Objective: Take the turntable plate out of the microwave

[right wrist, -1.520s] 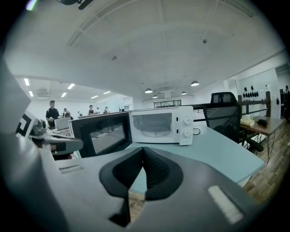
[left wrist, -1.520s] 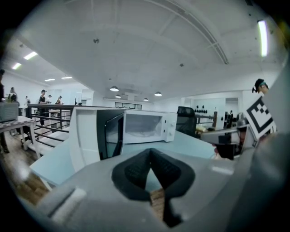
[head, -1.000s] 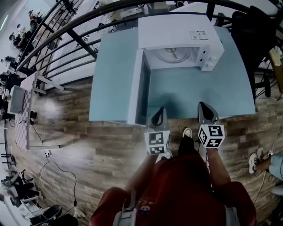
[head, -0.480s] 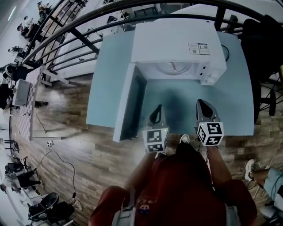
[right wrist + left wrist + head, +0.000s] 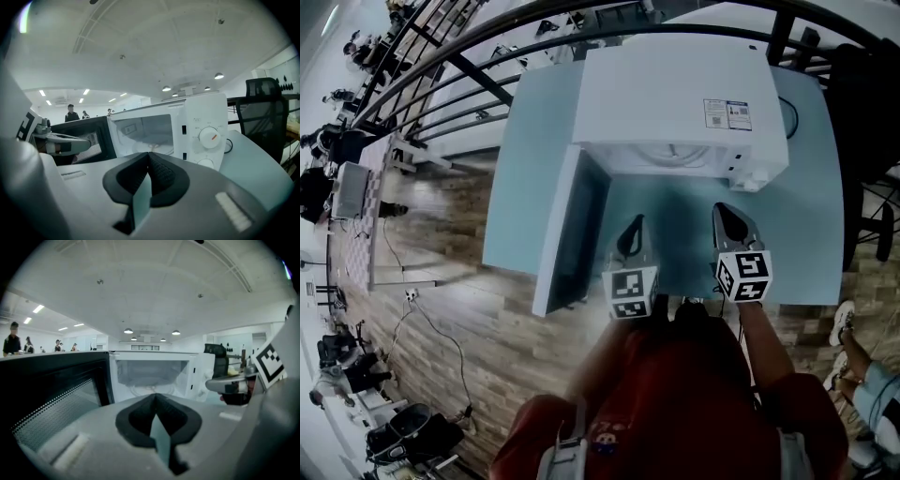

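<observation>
The floor (image 5: pixel 450 225) is brown wood. A pale blue surface (image 5: pixel 534 159) stands on it. Black railings (image 5: pixel 483 77) run on the far left. Round lights (image 5: pixel 128 331) shine in the white ceiling (image 5: pixel 150 282).

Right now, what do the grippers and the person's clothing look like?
Left gripper and right gripper: grey moulded shells, fingers lined with black ribbed pads, a white cube with black square markers on each. The person wears a dark red top.
</observation>
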{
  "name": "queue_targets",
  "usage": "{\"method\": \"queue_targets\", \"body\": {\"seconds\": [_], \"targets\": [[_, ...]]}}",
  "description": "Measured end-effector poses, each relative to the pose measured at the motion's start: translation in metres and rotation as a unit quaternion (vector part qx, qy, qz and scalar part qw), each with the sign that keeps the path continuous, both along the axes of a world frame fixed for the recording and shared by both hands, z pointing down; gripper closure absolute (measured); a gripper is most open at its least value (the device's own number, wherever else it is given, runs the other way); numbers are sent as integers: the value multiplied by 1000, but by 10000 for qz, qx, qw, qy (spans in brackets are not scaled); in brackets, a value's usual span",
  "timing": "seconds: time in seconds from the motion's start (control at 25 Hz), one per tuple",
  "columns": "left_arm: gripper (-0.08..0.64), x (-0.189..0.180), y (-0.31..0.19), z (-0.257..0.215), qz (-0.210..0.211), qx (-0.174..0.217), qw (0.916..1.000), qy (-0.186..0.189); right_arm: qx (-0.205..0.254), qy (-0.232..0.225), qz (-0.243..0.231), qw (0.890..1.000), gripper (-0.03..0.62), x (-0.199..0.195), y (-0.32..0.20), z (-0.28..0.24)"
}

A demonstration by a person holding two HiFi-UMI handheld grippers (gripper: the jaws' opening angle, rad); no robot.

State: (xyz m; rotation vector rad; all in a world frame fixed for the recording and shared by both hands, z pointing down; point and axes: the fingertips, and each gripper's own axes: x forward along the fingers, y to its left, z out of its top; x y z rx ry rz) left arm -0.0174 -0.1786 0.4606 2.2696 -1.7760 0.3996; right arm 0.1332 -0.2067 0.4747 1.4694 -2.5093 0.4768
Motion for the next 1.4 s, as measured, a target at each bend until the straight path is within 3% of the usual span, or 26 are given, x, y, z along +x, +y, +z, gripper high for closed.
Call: {"method": "queue_targets", "body": {"seconds": [0.52, 0.76, 0.96, 1.24, 1.32, 1.4], "targets": [[560, -16, -54, 14, 411, -100, 9990, 155, -134, 270, 250, 9992, 592, -24, -45, 13], [560, -28, -63, 24, 406, -199, 9987, 214, -177, 516, 10, 9985, 590, -45, -56, 24], [560, -36, -69, 30, 384, -249, 9987, 241, -142, 861, -362, 9955, 549, -66, -68, 39], [560, -47, -69, 41, 330, -337, 9985, 270, -234, 1547, -900, 9836, 500, -92, -82, 67], [560, -50, -68, 44, 330, -372, 9984, 275, -136, 1936, -1075, 9751, 481, -99, -89, 76], [560, -52, -68, 47, 345, -401, 9982, 282, 13, 2495, -1332, 9592, 457, -108, -94, 83]]}}
